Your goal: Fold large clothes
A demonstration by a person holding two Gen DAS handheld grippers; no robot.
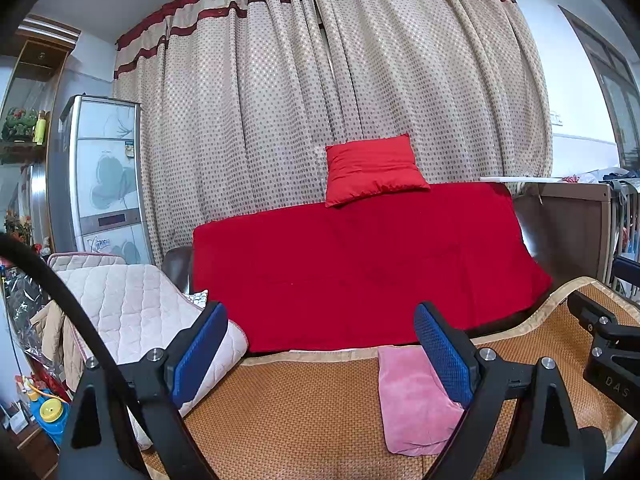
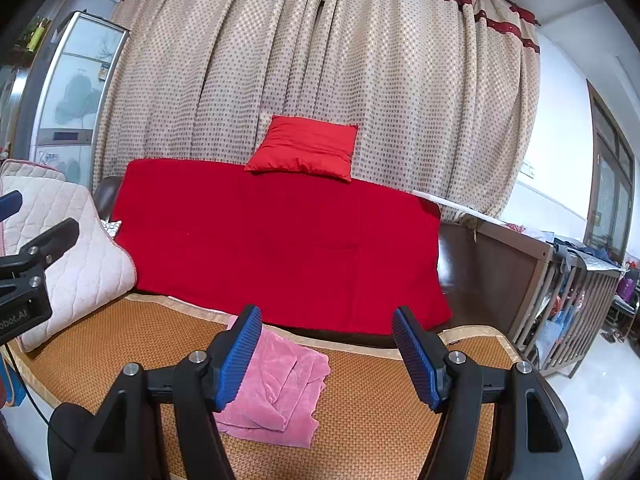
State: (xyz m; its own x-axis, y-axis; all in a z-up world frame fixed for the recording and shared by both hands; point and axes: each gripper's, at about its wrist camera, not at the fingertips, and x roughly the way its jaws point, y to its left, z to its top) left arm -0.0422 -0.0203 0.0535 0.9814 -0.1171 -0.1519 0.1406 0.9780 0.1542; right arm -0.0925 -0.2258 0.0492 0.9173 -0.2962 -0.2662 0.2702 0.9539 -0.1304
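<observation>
A dotted beige curtain (image 1: 320, 100) fills the back of the room, and in front of it a sofa back is draped with a red blanket (image 1: 360, 264) topped by a red cushion (image 1: 372, 168), probably set there to keep the seat free as a work surface. That seat is covered by a woven orange mat (image 1: 300, 412), which gives the cloth a flat place to lie. A quilted cream pad (image 1: 132, 312) sits bundled at the left end of the mat, out of the way. The task's thing, a pink garment (image 2: 280, 388), lies near the middle of the mat already doubled into a compact, slightly rumpled packet, which suggests the folding is largely done. The left gripper (image 1: 320, 352) hovers with jaws wide apart, grasping nothing, the garment beside its right pad. The right gripper (image 2: 326, 352) is likewise released and empty, the garment under and just inside its left finger.
</observation>
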